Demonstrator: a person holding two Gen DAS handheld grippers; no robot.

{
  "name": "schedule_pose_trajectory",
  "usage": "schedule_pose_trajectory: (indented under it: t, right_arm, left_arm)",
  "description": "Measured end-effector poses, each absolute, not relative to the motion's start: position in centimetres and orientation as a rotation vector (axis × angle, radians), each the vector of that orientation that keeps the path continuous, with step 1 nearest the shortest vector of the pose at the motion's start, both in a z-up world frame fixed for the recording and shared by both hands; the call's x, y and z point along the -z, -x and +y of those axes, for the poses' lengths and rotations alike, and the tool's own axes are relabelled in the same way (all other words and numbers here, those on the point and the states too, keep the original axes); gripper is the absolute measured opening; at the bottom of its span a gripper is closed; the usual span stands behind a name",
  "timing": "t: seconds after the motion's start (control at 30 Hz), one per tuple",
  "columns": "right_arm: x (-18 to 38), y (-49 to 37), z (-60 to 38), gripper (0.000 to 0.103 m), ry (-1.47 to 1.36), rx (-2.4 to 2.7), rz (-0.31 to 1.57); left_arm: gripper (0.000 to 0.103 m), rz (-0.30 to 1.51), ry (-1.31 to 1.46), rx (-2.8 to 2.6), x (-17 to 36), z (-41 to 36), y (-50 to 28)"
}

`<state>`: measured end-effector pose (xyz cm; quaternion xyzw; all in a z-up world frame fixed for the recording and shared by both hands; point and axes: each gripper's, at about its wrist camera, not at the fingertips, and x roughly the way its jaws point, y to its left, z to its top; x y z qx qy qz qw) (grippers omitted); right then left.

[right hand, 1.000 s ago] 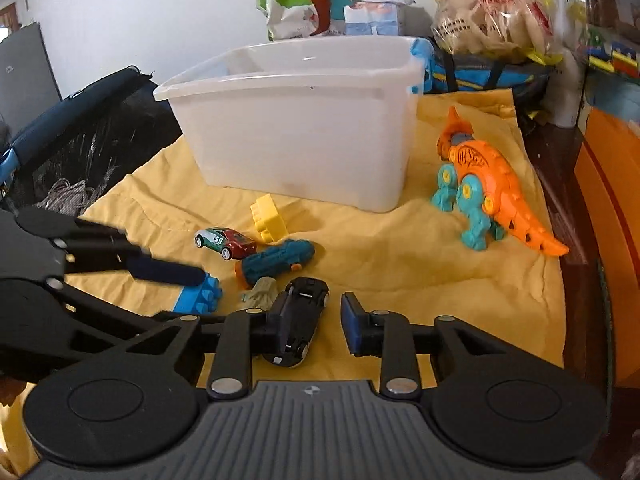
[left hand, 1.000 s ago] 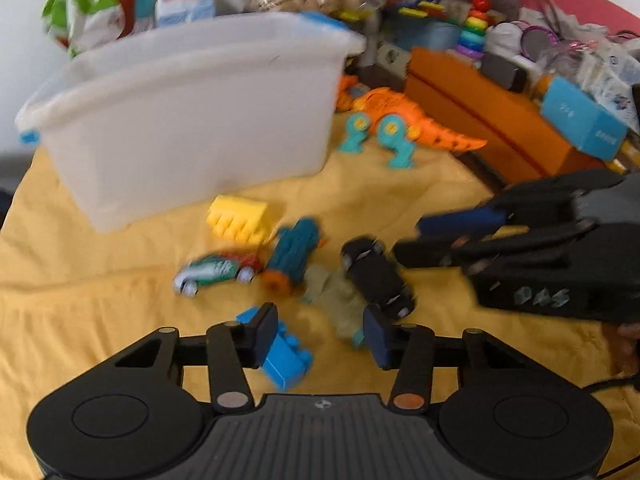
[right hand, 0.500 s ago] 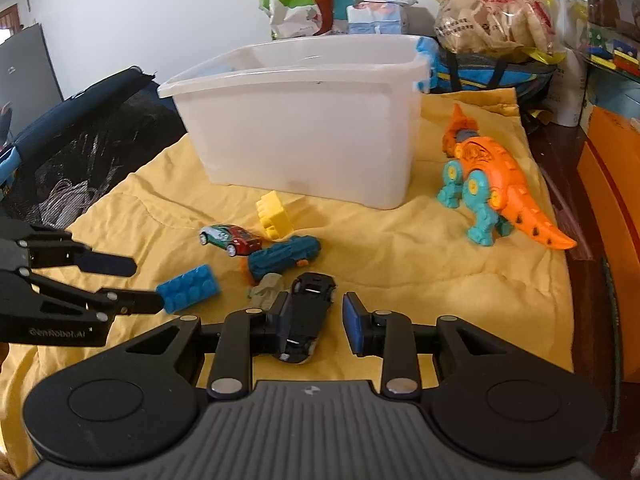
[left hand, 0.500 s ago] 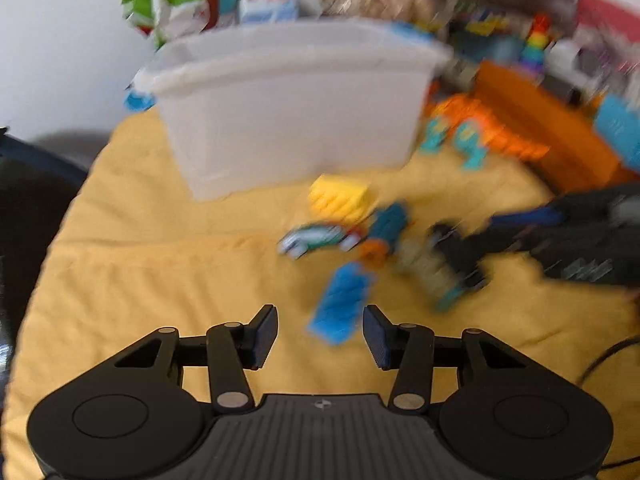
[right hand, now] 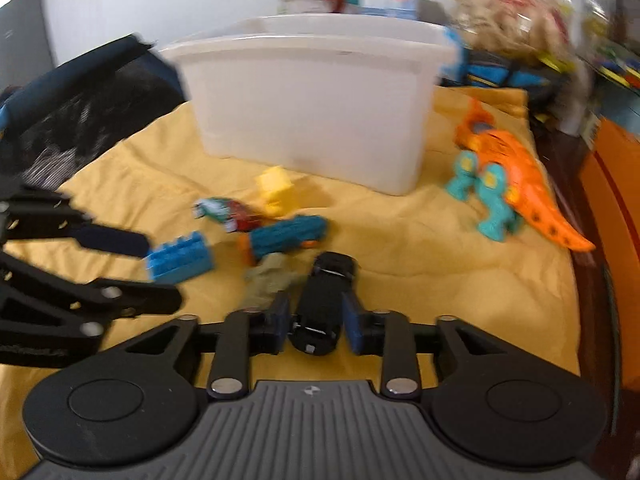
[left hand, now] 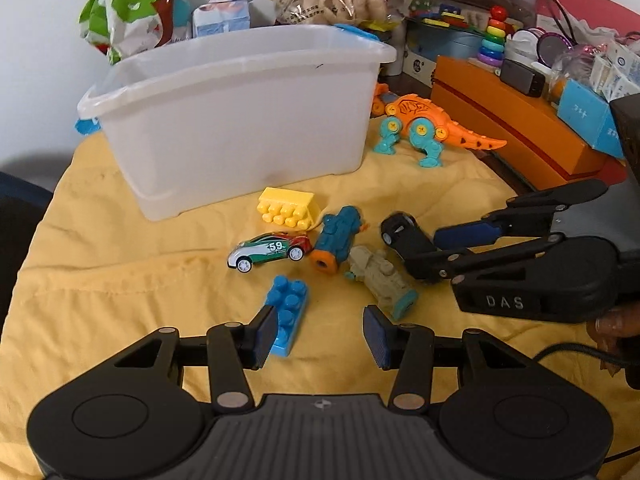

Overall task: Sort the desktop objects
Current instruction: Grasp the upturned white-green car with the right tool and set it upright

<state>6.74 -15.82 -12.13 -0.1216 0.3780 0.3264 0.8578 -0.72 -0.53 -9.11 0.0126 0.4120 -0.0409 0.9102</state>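
- The left gripper (left hand: 318,338) is hovering low over the yellow cloth (left hand: 120,300) with its jaws standing apart and nothing pressed between them; the near end of the blue brick (left hand: 287,314) is lying just beside the inner face of its left finger, and whether they touch I cannot tell.
- The right gripper (right hand: 316,322) is straddling the black toy car (right hand: 326,292), which is sitting between the pads with its nose pointing away; the jaws are opening, and the blur is hiding whether the pads are still touching the car's sides.
- A person's fingers (left hand: 616,328) are showing at the right edge of the left view, behind the right gripper's body.
- A beige toy train (left hand: 380,276) is lying just left of the black car, close beside it.
- A teal and orange toy cylinder (left hand: 336,238) is lying just beyond the train, with a green and red racing car (left hand: 270,250) marked 59 beside it on the left.
- A yellow brick (left hand: 286,208) is sitting on its side just behind those two.
- The white plastic bin (left hand: 240,120) is standing upright behind the yellow brick.
- An orange dinosaur (left hand: 424,124) with teal legs is standing to the right of the bin.
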Motion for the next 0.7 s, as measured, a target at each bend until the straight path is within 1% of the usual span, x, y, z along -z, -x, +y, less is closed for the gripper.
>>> schedule_pose_trajectory:
  t: [0.1,0.2,0.23,0.3,0.47,0.6,0.7]
  right_arm:
    - [12.6,-7.3,-15.6,0.036,0.286,-0.676,0.813]
    - [12.6,-6.7,-15.1,0.036,0.351,-0.682,0.754]
    - [12.7,-6.4,-14.9,0.034,0.382,-0.683,0.729]
    - [12.7,-6.3,-14.7,0.034,0.415,-0.679,0.697]
    - [12.6,-7.0,-15.4,0.033,0.421,-0.652,0.701]
    - [12.6,-7.0,-15.7,0.034,0.577,-0.567,0.601]
    - [13.8,-6.5,-15.4,0.034,0.717,-0.548,0.548]
  left_arm:
    - [0.052,0.850,-0.036,0.087,9.2,-0.7,0.7]
    - [0.052,0.852,-0.040,0.089,9.3,-0.7,0.7]
    - [0.052,0.854,-0.038,0.086,9.4,-0.7,0.6]
    - [0.052,0.865,-0.033,0.080,9.6,-0.5,0.4]
    - [0.053,0.864,-0.032,0.068,9.5,-0.3,0.3]
    - [0.053,0.861,-0.011,0.065,9.5,-0.2,0.4]
    - [0.053,0.863,-0.018,0.067,9.6,-0.3,0.4]
